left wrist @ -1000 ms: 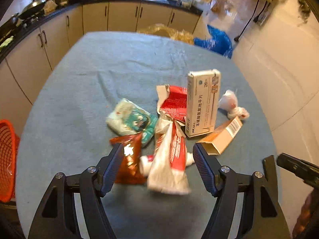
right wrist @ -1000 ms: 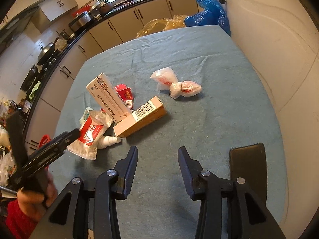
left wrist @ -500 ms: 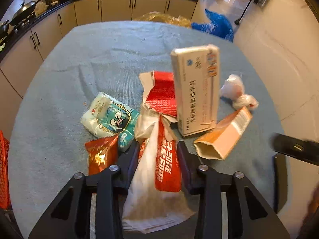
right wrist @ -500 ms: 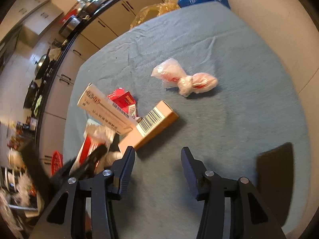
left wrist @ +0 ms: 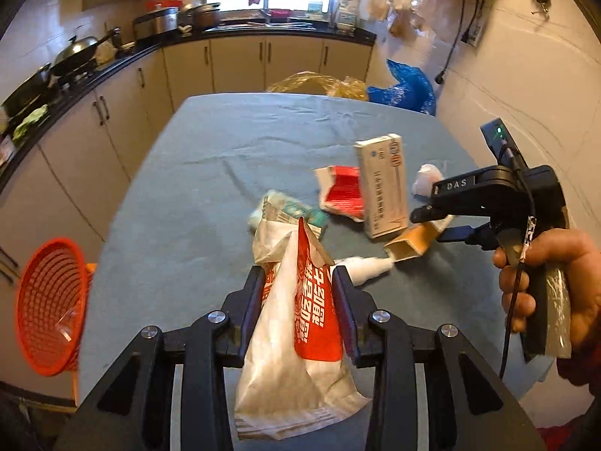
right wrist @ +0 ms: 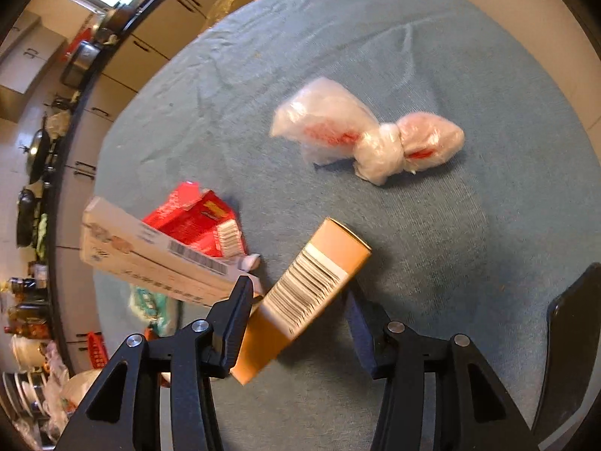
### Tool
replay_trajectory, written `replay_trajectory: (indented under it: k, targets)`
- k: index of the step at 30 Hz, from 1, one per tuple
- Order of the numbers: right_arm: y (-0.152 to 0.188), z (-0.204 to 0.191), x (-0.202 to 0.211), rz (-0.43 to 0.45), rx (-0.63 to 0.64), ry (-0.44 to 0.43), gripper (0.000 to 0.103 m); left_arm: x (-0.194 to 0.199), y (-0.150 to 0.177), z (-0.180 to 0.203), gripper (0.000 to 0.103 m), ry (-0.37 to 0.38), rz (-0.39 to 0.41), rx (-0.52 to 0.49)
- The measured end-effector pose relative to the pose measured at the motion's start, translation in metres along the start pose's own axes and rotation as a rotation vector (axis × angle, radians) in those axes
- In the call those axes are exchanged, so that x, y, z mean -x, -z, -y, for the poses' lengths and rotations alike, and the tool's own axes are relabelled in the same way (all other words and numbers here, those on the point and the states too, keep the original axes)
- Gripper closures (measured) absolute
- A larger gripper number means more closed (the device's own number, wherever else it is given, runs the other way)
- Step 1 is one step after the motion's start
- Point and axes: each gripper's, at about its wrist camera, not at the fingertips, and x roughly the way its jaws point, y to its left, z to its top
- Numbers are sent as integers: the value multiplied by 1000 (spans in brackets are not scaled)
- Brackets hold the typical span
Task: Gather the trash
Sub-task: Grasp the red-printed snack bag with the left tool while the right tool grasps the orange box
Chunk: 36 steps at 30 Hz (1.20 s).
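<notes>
My left gripper is shut on a white and red paper wrapper, held up off the blue-grey table. An orange box with a barcode lies between the jaws of my right gripper. Those jaws are closing; the left finger is at the box and the right one stands clear of it. In the left wrist view a hand holds the right gripper over that orange box. A long white box, a torn red carton and a teal packet lie nearby.
A knotted clear plastic bag lies farther out on the table. A small white bottle rests beside the orange box. An orange mesh basket stands off the table's left edge. A dark flat slab sits at the right edge.
My left gripper closed on the white and red wrapper and lifted it off the table. My right gripper came down and forward until the orange box lay between its jaws.
</notes>
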Motion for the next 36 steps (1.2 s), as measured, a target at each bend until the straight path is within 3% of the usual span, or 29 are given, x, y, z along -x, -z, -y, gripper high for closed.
replay_trajectory:
  k: [1,7,14,22,36]
  targets:
    - [0,3,-1,-5,-2,5,66,1,1,-1,67,-7,-1,2]
    - [12,12,18,43,33,-27,79,14,12,-19,67,-29,9,36]
    - [46,-3,66,133,178,-116,79,31,20,-34,67,-50,35,78]
    - [89,-77,94,154,447,-197,79,54,29,-61,67,-102,73,146]
    - [144,-179,65,62,683,-250,79,90,60,-127,67,-217,103,295]
